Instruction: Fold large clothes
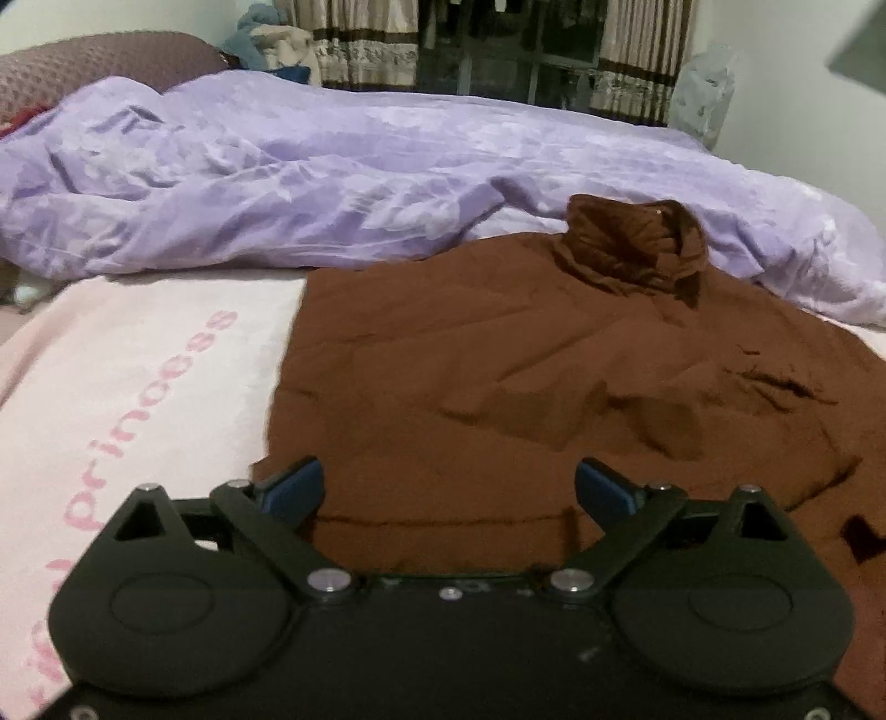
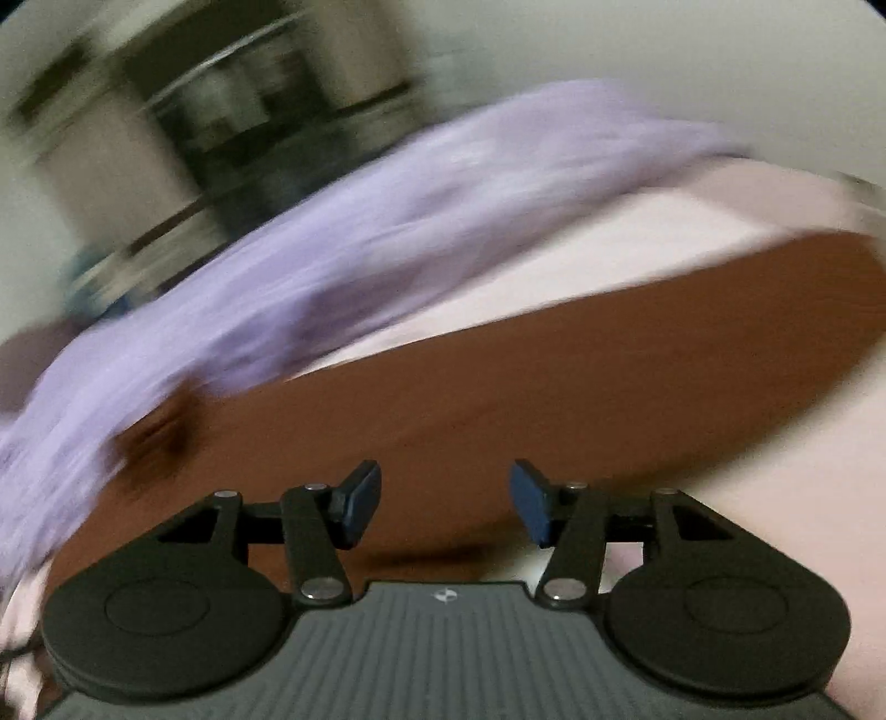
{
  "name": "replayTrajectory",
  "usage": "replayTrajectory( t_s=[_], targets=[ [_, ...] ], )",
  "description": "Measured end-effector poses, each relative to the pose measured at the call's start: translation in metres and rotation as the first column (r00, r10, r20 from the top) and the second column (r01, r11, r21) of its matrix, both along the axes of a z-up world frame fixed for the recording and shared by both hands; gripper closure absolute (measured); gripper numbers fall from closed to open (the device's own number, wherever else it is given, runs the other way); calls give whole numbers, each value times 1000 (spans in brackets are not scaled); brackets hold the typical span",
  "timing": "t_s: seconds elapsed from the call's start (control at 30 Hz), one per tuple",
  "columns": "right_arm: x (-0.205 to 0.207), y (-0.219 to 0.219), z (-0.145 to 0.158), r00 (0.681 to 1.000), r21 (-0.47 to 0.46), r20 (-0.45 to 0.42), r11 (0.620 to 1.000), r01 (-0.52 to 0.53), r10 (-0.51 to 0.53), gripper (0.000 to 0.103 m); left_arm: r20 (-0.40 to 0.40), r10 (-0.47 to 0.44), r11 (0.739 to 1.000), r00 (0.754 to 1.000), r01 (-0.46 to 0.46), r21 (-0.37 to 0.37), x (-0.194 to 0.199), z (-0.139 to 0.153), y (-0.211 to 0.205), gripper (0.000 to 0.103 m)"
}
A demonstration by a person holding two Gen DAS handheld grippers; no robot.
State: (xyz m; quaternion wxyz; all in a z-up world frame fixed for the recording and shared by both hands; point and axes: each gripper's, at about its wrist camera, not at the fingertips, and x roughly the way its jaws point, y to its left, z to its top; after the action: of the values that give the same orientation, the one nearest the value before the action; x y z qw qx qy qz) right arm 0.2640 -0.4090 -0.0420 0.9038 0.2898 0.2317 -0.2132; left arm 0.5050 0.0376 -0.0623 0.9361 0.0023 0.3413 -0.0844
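Note:
A large brown garment lies spread on the pink bed sheet, its bunched collar at the far end against a purple duvet. My left gripper hovers over the garment's near edge, jaws wide apart, nothing between the blue pads. The right wrist view is smeared by motion. There the brown garment crosses the picture at a slant. My right gripper is above its near edge, jaws apart, with no cloth between the pads.
A crumpled purple duvet fills the far half of the bed. A mauve headboard or pillow sits at far left. Curtains and a dark window stand behind the bed, with a plastic bag at the right.

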Motion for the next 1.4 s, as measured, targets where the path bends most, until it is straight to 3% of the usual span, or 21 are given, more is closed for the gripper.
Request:
replayTrajectory(
  t_s=[0.13,0.23,0.37,0.53,0.83,0.87,0.9,0.97,1.07,1.2,1.3,1.4],
  targets=[
    [-58,-77,-20,971,37,11,971,237,-237,39,-3,26,1000,1000,-26,-15,-8,-1,1,4],
    [-84,-122,-40,940,162,51,932,324,-336,39,5,28,999,1000,-28,-16,-7,1,-5,4],
    [-84,-153,-62,921,275,94,899,342,-379,39,22,23,1000,999,-24,5,-6,4,-14,4],
    [-81,-173,-78,886,305,133,869,390,-444,39,29,31,999,999,-32,40,-2,3,-20,4],
    [-73,-199,-81,837,339,185,833,437,-515,39,19,62,996,998,-63,61,5,-3,-16,4],
    [-72,-198,-80,840,327,178,836,440,-512,45,20,60,996,998,-61,64,5,-3,-16,4],
    [-70,-197,-78,846,308,165,841,444,-507,63,21,58,996,998,-59,66,5,-3,-17,4],
    [-64,-195,-72,861,274,148,857,436,-486,89,21,56,996,998,-57,68,4,-2,-16,4],
    [-58,-180,-47,864,168,186,881,442,-468,94,27,47,997,999,-49,62,2,0,-15,4],
    [-38,-130,14,893,-5,297,935,355,-337,94,36,34,998,999,-36,50,1,2,-13,4],
    [-10,-66,62,913,-142,380,967,213,-145,94,38,28,999,999,-29,28,0,3,-9,4],
    [24,14,97,901,-274,424,961,27,96,94,48,18,1000,999,-20,22,-4,2,-7,4]
  ],
)
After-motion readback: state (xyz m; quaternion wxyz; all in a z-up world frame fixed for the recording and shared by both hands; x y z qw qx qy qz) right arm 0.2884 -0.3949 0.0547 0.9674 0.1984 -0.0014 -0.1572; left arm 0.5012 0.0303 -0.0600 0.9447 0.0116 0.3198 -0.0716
